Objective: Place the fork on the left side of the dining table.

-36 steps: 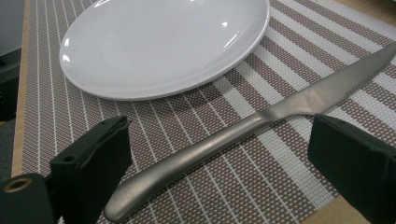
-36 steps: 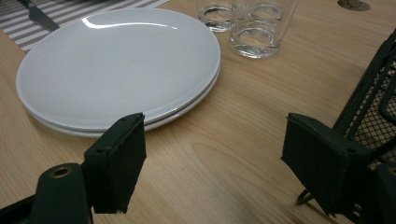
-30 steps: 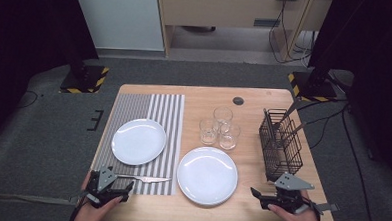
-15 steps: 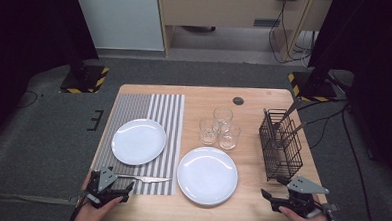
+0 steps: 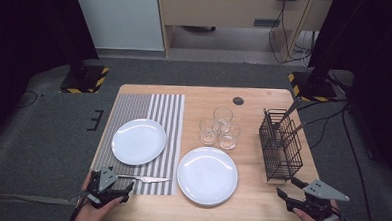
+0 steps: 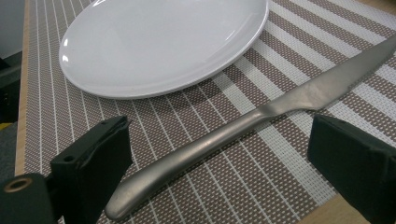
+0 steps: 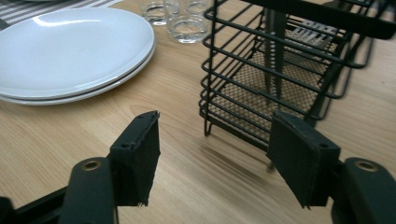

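Observation:
A steel table knife lies on the striped placemat, just in front of a white plate. My left gripper rests at the mat's near edge. In the left gripper view its jaws stand open on either side of the knife's handle without touching it. My right gripper hovers at the table's near right corner, open, facing the black wire basket. Its jaws have just been closing a little, and only bare wood lies between them.
Two stacked white plates sit at centre front, with three glasses behind them. The basket holds a few utensils. A small black disc lies near the far edge. The table's near edge runs close under both hands.
My right gripper has slid to the right along the near edge, away from the stacked plates, and its jaws look slightly narrower. The left gripper and the knife have stayed put.

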Available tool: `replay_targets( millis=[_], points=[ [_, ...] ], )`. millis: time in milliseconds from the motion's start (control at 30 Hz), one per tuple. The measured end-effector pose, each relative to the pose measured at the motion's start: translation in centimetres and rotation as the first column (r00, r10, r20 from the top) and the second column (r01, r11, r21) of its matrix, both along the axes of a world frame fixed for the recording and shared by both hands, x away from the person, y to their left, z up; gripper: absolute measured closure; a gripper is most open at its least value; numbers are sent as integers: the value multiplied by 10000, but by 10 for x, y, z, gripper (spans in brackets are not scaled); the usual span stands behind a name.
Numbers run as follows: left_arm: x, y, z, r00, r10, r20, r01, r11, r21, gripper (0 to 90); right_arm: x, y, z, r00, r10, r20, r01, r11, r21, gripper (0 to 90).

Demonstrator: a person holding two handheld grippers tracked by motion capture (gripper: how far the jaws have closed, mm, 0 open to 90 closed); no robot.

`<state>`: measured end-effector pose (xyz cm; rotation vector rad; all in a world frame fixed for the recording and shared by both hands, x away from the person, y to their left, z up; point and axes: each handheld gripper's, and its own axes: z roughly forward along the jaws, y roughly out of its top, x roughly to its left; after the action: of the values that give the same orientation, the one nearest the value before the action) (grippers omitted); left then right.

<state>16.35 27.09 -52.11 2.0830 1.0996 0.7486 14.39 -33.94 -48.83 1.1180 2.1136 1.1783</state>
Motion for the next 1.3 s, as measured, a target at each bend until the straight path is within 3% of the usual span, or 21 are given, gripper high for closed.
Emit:
replay_targets(
  millis=[300,400,567,733,767,800,933,1300],
  points=[
    [0,0,0,10000,11,-3,-11,10000,14,61,-5,-18,1,9986,-524,91,524,9986,83,434],
    [0,0,0,10000,12,9,-12,10000,23,61,-6,-26,5,9944,-1033,236,1031,9946,96,515],
    [0,0,0,10000,-5,-4,5,10000,43,62,-4,-35,11,9812,-1830,611,1822,9831,172,566],
    [0,-1,0,10000,-35,15,35,10000,21,62,1,-38,13,9713,-2310,567,2314,9729,4,596],
    [0,-1,0,10000,-39,4,39,10000,30,62,3,-39,14,9662,-2515,563,2520,9677,-21,607],
    [0,-1,0,10000,-59,-1,59,10000,49,62,8,-42,16,9550,-2909,587,2915,9566,-23,633],
    [0,-1,0,10000,-72,-10,72,10000,50,62,16,-48,23,9384,-3394,656,3391,9406,158,656],
    [0,-1,0,10000,-40,-13,40,10000,-2,62,45,-52,46,9292,-3607,813,3572,9325,540,650]
  ],
)
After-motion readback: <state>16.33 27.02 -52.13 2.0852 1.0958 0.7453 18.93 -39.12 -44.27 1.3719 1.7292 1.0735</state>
